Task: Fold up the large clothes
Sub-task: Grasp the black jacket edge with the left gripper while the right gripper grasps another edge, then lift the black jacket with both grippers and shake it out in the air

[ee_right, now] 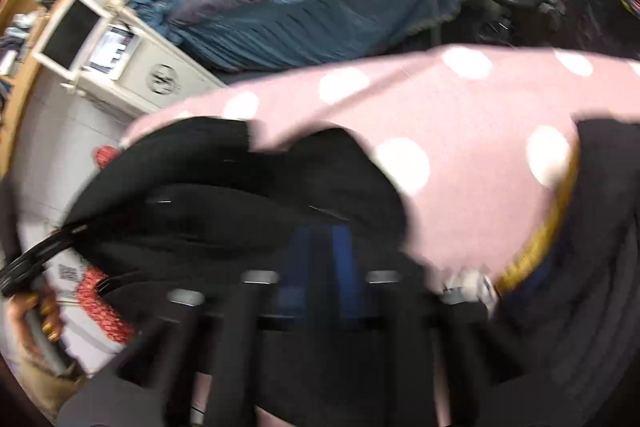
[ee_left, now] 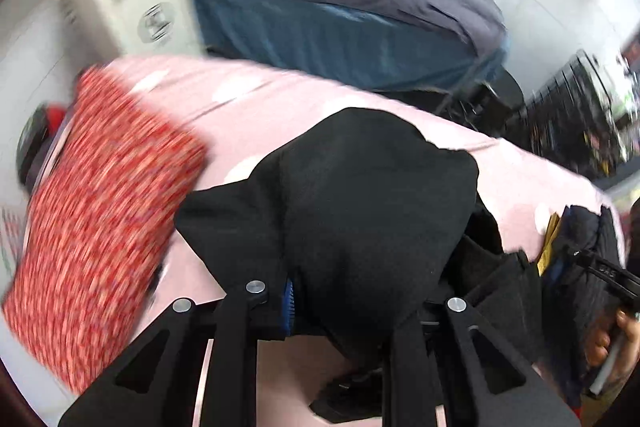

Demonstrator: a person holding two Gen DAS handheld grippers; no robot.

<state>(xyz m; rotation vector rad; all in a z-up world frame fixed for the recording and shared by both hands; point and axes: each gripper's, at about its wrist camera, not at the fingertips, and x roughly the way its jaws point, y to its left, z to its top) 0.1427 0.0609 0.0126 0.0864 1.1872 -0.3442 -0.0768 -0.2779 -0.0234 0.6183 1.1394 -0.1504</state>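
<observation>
Black linkage bars of the left gripper (ee_left: 352,307) fill the bottom of the left wrist view, and a bunched fold of the black fabric garment (ee_left: 372,195) is draped straight over them. Its jaws stand nearly closed with that cloth between them; 1 blue pad (ee_left: 289,303) shows at the edge of the fold, so I judge the cloth is pinched.

Most of the garment lies ahead of and to the right of these fingers, on the pink bedcover with white dots (ee_left: 532,183), its long axis running across toward the right hand (ee_left: 612,339). A red patterned cloth (ee_left: 100,211) lies on the cover to the left.

From the right wrist view, blurred, the right gripper (ee_right: 316,275) stands wide apart over the same dark cloth; whether its pads touch anything I cannot tell. The left hand (ee_right: 36,323) shows at the far left, beyond the garment.

Judging from this, the left hand has the nearer hold, and the coming fold turns on carrying that edge across the garment toward the right.
</observation>
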